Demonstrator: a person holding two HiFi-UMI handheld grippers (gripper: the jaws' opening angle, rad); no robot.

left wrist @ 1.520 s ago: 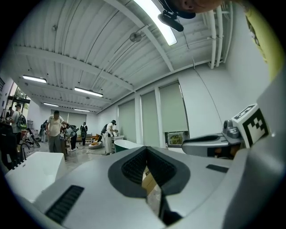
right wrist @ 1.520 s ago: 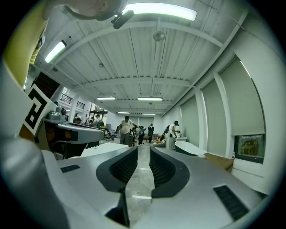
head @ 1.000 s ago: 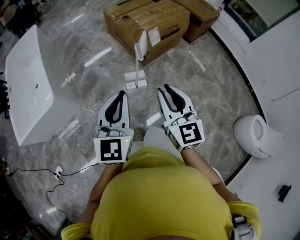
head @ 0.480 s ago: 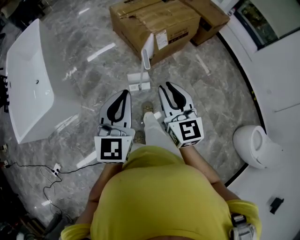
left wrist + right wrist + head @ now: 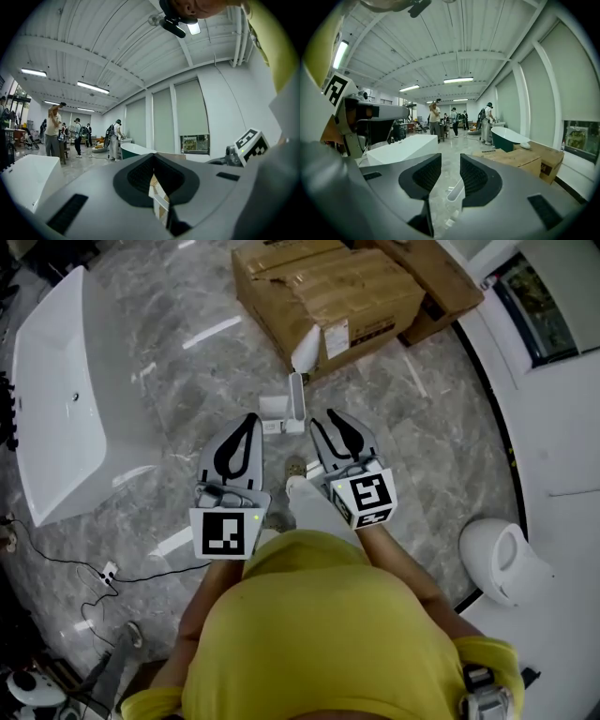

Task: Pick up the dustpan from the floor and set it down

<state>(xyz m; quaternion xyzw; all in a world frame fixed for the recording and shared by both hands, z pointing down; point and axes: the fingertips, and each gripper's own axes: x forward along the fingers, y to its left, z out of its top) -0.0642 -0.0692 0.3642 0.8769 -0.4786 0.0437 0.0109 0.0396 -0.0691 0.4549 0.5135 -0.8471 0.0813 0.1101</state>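
The white dustpan (image 5: 278, 408) stands on the grey marble floor with its long handle (image 5: 298, 381) upright, leaning toward a cardboard box. My left gripper (image 5: 247, 420) hovers just short of it on the left, shut with nothing in it; its tips (image 5: 153, 155) meet. To the right, my right gripper (image 5: 326, 417) also stops short of the dustpan, and its jaws are opening. In the right gripper view the handle (image 5: 457, 190) shows through the gap of that gripper (image 5: 450, 159), farther off and not between the pads.
Two cardboard boxes (image 5: 328, 287) lie right behind the dustpan. A white bathtub (image 5: 56, 399) stands on the left, a white toilet (image 5: 497, 559) at the lower right. A cable (image 5: 56, 568) trails on the floor at left. People (image 5: 54, 131) stand far off.
Both grippers have moved forward and now sit close to the dustpan. The right gripper's jaws stand a little wider apart than before.
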